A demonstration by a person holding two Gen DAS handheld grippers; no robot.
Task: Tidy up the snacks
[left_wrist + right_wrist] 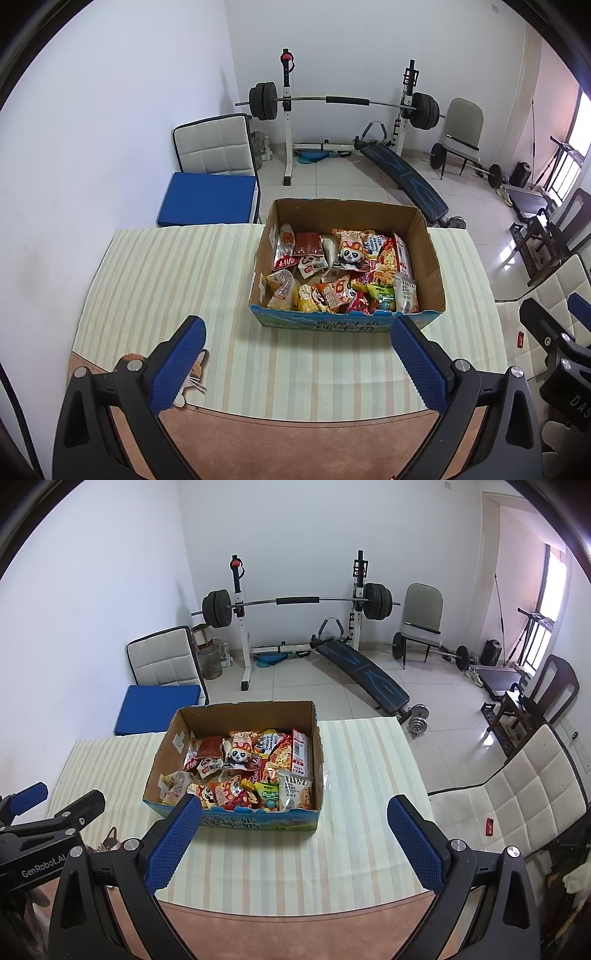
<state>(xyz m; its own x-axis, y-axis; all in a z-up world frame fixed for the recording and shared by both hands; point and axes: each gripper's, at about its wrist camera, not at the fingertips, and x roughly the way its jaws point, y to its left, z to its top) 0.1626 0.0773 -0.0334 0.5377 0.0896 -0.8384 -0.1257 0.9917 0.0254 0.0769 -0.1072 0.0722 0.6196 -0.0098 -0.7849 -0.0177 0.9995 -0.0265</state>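
The snacks (340, 273) lie heaped and overlapping in the cardboard box (430, 258) at mid-frame, so I judge a careless pinch could catch two slippery packets at once or drag the light box across the striped cloth (155, 280). My left gripper (297, 363) and right gripper (293, 842) both hover near the table edge, jaws spread wide, holding nothing.
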